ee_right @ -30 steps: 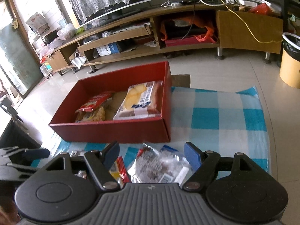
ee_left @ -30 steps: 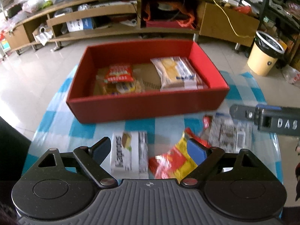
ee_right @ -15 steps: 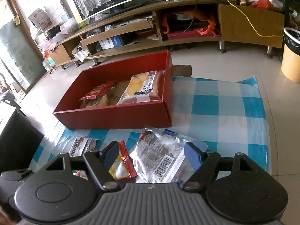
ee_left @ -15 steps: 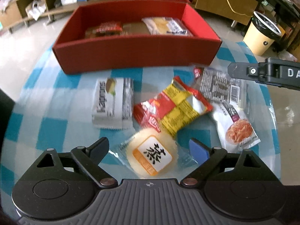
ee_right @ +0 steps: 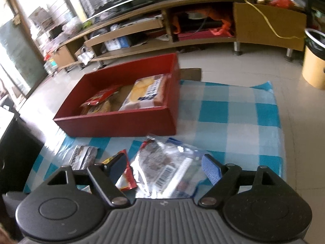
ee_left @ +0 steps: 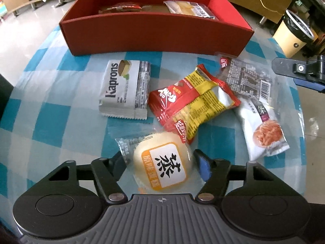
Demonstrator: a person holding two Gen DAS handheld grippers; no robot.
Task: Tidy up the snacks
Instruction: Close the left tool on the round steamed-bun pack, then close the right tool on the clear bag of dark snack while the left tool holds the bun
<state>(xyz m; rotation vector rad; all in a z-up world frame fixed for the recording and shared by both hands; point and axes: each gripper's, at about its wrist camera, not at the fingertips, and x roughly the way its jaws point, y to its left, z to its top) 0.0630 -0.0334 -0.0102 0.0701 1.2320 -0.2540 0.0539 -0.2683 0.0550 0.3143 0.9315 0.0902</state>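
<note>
Straddling the round cake (ee_left: 162, 162) with my left gripper (ee_left: 159, 160), I have just been closing its jaws, and the cake sits between them; the left pad is at the wrapper's crimped edge, but I cannot tell whether the pads press yet. The cake lies on the checked cloth (ee_left: 50, 101), well in front of the red box (ee_left: 158, 34). It is pale, domed and soft-looking, sealed in clear film with an orange-bordered white label.

Touching the cake on its box side is a glossy red-and-yellow pack (ee_left: 193, 101), crinkled and puffed. Left of that, nearer the box, lies a flat grey Kaprons pack (ee_left: 124, 89) with serrated ends. Right of the red-and-yellow pack are a clear bag (ee_left: 247, 79) with dark print and a barcode, and a white pouch (ee_left: 264, 130) with an orange picture.

The box is a shallow, matte cardboard tray holding a red packet (ee_right: 101, 96) and a yellow-and-white pack (ee_right: 146, 91).

My right gripper (ee_right: 164, 167) hangs over the clear bag (ee_right: 166, 166), jaws apart and just opening wider, with the bag below them, not pinched. Behind the box stands a low wooden shelf unit (ee_right: 182, 20); a yellow bin (ee_left: 292, 34) is off to the box's right.
</note>
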